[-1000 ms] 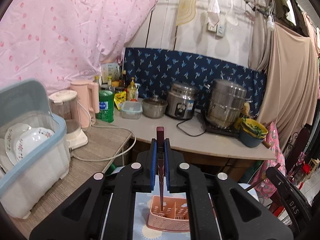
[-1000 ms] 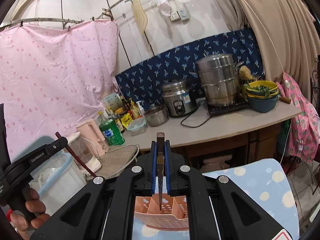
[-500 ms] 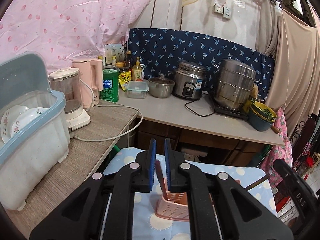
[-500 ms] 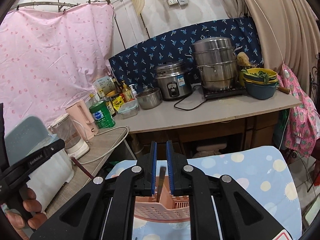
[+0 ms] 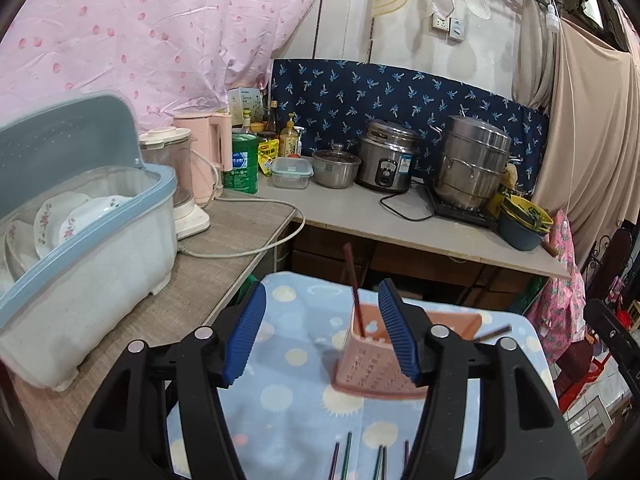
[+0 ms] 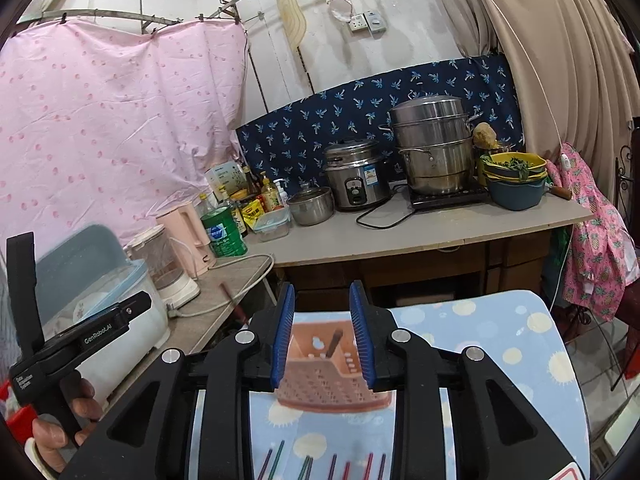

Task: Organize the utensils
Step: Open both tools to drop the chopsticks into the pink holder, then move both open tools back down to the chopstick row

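Basket (image 5: 384, 360): light, could tip if bumped.
Chopstick (image 5: 354, 288): leaning, may fall out.
Left hand-held gripper (image 5: 322, 332): opening, empty.
Right hand-held gripper (image 6: 322, 334): opening, empty.

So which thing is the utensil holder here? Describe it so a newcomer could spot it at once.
Find the blue cloth with pale sun and dot prints on the low table in front of the kitchen counter. On it stands the pink perforated plastic basket, with a dark chopstick leaning out. The loose chopsticks nearer the camera lie flat on the cloth.
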The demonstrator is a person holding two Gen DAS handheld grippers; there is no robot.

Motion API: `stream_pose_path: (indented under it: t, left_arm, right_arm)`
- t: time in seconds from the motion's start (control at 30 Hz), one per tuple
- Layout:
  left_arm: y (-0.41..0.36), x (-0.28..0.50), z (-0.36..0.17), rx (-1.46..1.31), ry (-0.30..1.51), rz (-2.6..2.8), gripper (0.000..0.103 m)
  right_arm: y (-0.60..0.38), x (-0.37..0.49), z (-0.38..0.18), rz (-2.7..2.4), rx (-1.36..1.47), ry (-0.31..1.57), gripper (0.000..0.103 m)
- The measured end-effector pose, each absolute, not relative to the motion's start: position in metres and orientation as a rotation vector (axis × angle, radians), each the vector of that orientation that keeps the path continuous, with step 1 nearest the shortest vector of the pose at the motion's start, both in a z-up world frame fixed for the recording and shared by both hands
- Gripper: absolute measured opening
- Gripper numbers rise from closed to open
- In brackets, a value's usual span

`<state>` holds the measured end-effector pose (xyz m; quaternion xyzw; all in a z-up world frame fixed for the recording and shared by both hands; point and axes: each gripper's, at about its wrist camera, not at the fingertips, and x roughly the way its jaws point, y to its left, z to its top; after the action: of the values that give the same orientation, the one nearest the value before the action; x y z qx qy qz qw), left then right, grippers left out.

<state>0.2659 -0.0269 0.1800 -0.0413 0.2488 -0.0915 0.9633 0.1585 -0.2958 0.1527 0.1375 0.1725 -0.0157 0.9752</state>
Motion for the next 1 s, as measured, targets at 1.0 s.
stream_pose_path:
  t: [1.0]
  left_arm:
    - [0.019, 0.090, 0.021, 0.045, 0.769, -0.188, 0.057]
  right_arm:
    - [-0.235, -0.011, -0.021, -0.098, 0.195, 0.696, 0.029]
